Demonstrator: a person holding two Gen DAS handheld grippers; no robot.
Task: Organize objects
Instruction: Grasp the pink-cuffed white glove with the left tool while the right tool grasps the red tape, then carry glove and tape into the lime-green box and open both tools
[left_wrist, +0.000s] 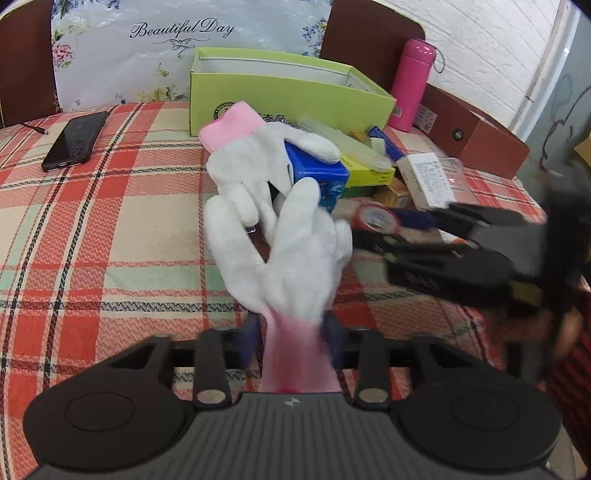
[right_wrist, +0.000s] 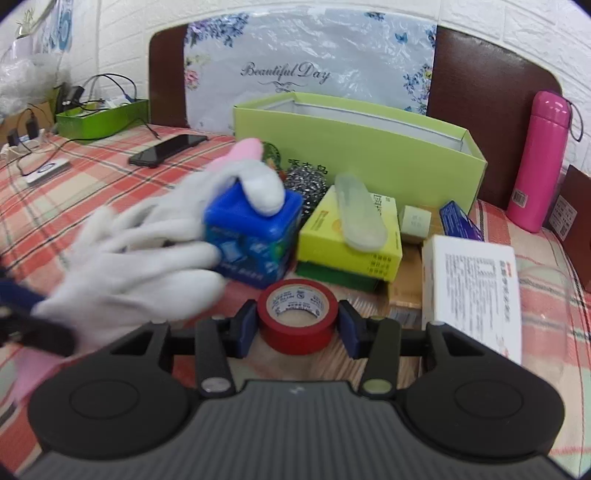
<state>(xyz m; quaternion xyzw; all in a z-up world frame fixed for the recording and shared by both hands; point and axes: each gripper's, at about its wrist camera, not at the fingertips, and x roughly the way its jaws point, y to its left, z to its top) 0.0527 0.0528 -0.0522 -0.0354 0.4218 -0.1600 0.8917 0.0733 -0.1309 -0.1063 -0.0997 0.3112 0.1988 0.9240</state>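
Observation:
My left gripper (left_wrist: 293, 338) is shut on the pink cuff of a white glove (left_wrist: 295, 258), which hangs forward over the plaid cloth. A second white glove (left_wrist: 255, 162) lies draped over a blue box (left_wrist: 317, 177). My right gripper (right_wrist: 297, 326) is shut on a red tape roll (right_wrist: 297, 317), just in front of the blue box (right_wrist: 255, 236). The held glove (right_wrist: 122, 273) shows blurred at the left in the right wrist view. The right gripper (left_wrist: 373, 225) with the tape roll (left_wrist: 375, 218) shows at the right in the left wrist view. An open green box (left_wrist: 288, 99) stands behind the pile.
A yellow box (right_wrist: 351, 236) with a clear case on it, a white carton (right_wrist: 472, 288), a steel scourer (right_wrist: 306, 184) and small boxes crowd the right. A pink bottle (right_wrist: 539, 162) and a brown box (left_wrist: 476, 133) stand behind. A phone (left_wrist: 74, 140) lies at the left.

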